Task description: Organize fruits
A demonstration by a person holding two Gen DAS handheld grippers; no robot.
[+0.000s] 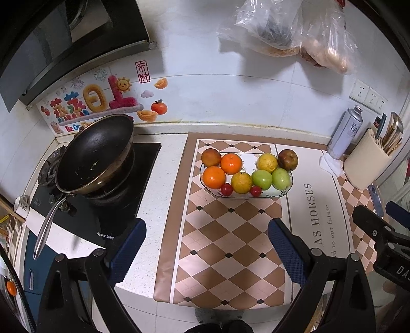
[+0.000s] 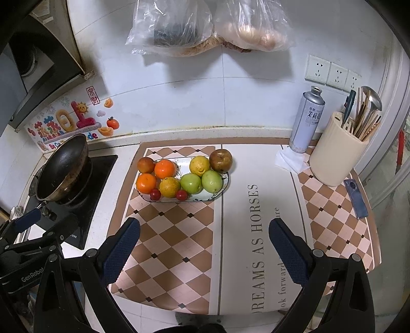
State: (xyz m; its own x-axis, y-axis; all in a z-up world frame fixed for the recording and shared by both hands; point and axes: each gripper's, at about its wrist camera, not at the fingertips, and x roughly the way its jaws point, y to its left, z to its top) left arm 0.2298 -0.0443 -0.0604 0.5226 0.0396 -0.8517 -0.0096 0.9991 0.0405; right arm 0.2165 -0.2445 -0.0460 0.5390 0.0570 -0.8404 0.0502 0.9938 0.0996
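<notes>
A white patterned oval plate (image 1: 271, 195) (image 2: 220, 188) sits on the checkered counter mat. It holds oranges (image 1: 231, 163) (image 2: 164, 169), yellow citrus (image 1: 267, 162) (image 2: 199, 166), two green fruits (image 1: 262, 179) (image 2: 211, 181), two small red fruits (image 1: 226, 189) (image 2: 155, 194) and brown fruits (image 1: 287, 159) (image 2: 221, 160). My left gripper (image 1: 207, 249) is open and empty, well in front of the plate. My right gripper (image 2: 204, 252) is open and empty, in front and to the right of the plate. Each gripper shows at the edge of the other's view.
A black wok (image 1: 94, 157) (image 2: 62, 166) sits on the stove at the left. A spray can (image 2: 307, 120), a utensil holder (image 2: 335, 158) and a phone (image 2: 356, 194) stand at the right. Plastic bags (image 2: 205, 23) hang on the tiled wall.
</notes>
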